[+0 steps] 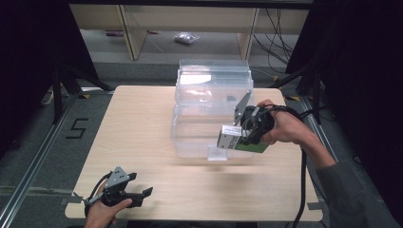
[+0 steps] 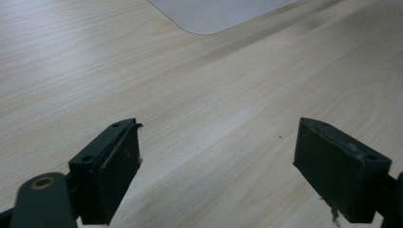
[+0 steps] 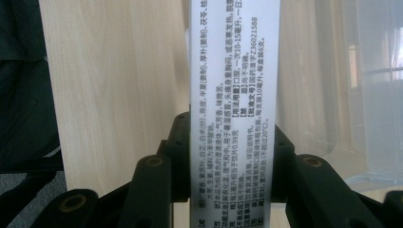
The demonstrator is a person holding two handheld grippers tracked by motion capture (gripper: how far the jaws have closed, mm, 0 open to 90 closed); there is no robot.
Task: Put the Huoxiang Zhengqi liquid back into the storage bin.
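Note:
My right gripper (image 1: 240, 135) is shut on a white and green carton (image 1: 234, 139), holding it in the air beside the right front of the clear plastic bin (image 1: 209, 107). In the right gripper view the carton's white printed face (image 3: 233, 95) runs up between the two black jaws, which press on both its sides. My left gripper (image 1: 138, 194) rests low at the table's front left corner. Its fingers (image 2: 109, 175) stand wide apart over bare wood with nothing between them.
The bin's clear lid (image 1: 214, 71) stands tilted up at the far side. A light wooden table (image 1: 142, 137) carries everything. Black stands (image 1: 62, 80) flank it left and right, and a cable (image 1: 303, 185) trails from the right hand.

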